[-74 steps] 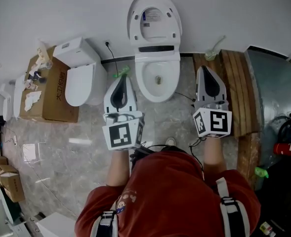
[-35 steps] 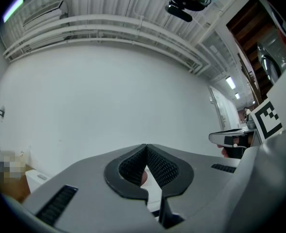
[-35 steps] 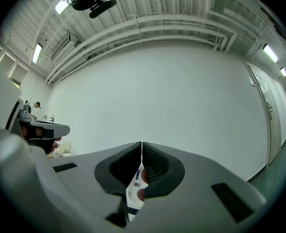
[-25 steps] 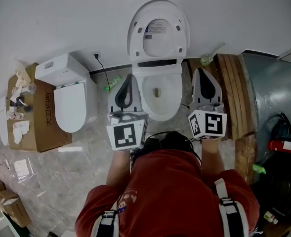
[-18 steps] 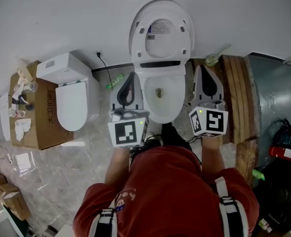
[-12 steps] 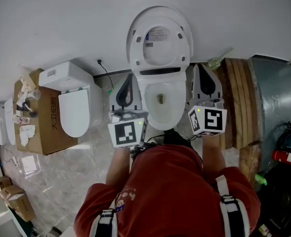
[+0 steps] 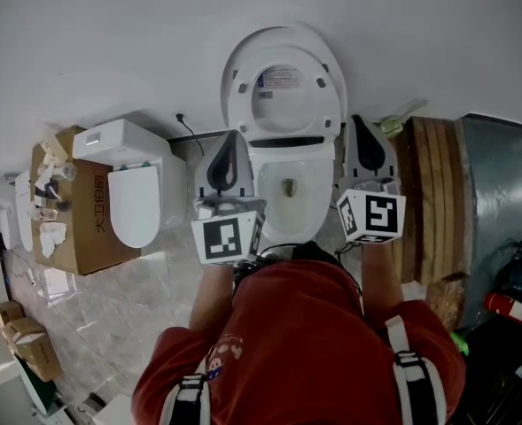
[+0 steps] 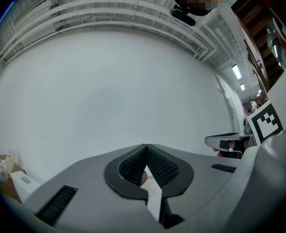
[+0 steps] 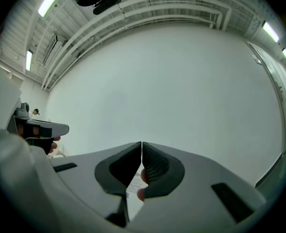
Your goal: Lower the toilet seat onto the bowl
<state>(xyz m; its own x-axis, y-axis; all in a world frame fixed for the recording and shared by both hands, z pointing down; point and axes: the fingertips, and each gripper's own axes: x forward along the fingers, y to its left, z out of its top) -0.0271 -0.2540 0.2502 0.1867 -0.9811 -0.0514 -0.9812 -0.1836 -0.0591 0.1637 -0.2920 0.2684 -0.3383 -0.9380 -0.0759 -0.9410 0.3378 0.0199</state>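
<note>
In the head view the white toilet stands against the wall with its seat (image 7: 283, 91) and lid raised upright above the open bowl (image 7: 289, 204). My left gripper (image 7: 232, 135) is left of the bowl, level and pointing at the wall, apart from the seat. My right gripper (image 7: 364, 119) flanks the bowl on the right, beside the seat's lower right edge. Both are shut with nothing held. The left gripper view shows its jaws (image 8: 146, 146) closed against the bare white wall, and the right gripper view shows the same (image 9: 142, 143).
A second white toilet (image 7: 135, 193) with its lid down stands left, beside a cardboard box (image 7: 83, 228) holding small items. Wooden planks (image 7: 429, 193) lie right of the bowl, with a grey metal surface (image 7: 500, 193) beyond. A power cable (image 7: 190, 135) runs down the wall.
The person has stepped closer to the toilet. Both grippers moved forward along the bowl's sides toward the wall. The seat and lid stay upright.
</note>
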